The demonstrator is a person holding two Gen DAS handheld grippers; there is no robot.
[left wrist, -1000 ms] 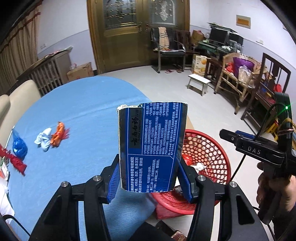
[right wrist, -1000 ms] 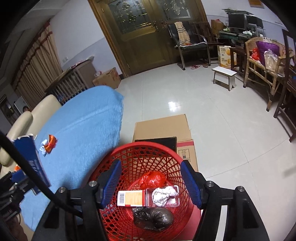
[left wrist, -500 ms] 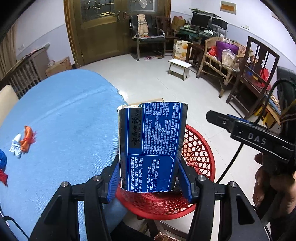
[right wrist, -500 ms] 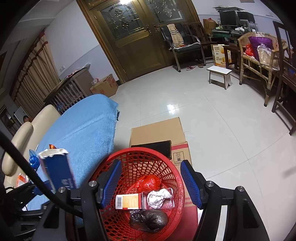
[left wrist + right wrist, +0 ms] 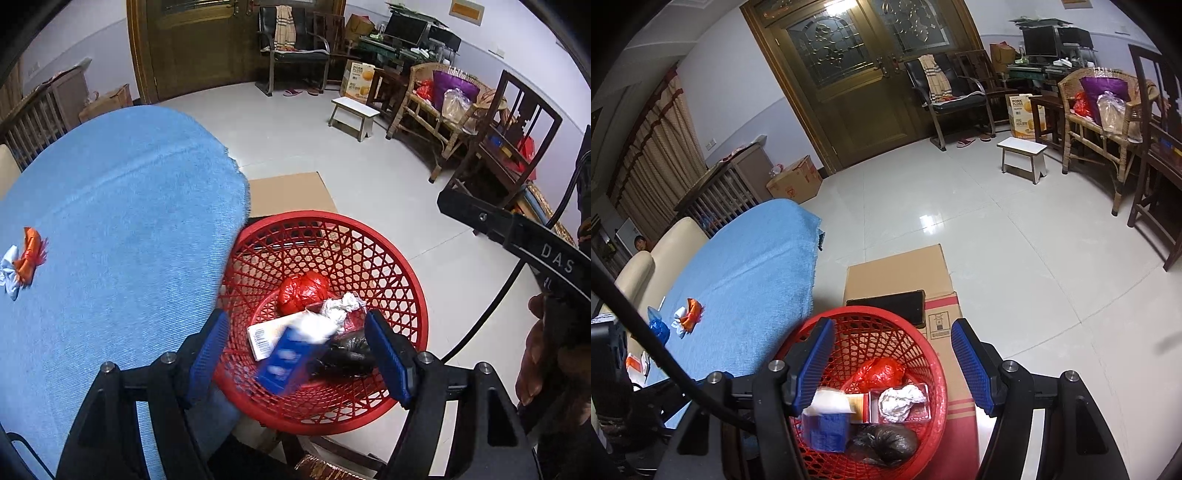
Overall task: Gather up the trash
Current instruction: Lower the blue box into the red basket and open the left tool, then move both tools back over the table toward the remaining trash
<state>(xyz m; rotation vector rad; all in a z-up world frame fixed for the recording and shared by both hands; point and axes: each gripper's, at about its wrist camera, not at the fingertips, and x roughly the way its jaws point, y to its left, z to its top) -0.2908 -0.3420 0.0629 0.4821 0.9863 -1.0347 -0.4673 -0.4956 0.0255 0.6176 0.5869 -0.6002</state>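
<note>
A blue carton (image 5: 288, 356) (image 5: 827, 430), blurred, is falling free into the red mesh basket (image 5: 402, 266) (image 5: 934, 354). My left gripper (image 5: 299, 354) hangs over the basket with its jaws opening, the pads clear of the carton. The basket holds a red bag (image 5: 303, 288), crumpled white paper (image 5: 901, 400), a flat box (image 5: 264, 334) and a dark bag (image 5: 886, 443). My right gripper (image 5: 892, 363) is open above the basket, with nothing in it. On the blue tablecloth (image 5: 122, 221) lie an orange-and-white wrapper (image 5: 26, 260) (image 5: 687, 318) and a blue wrapper (image 5: 657, 326).
The basket rests on a cardboard box (image 5: 897, 277) on the tiled floor, beside the table's edge. A cream chair (image 5: 665, 251) stands behind the table. A stool (image 5: 1021, 157), wicker chair (image 5: 1100, 114) and dark wooden chairs (image 5: 506, 147) stand farther off. A hand (image 5: 546, 354) holds the right gripper.
The left gripper moved over the basket, tilted down and let go of the blue carton, which now drops into the basket. The right gripper stays open above the basket.
</note>
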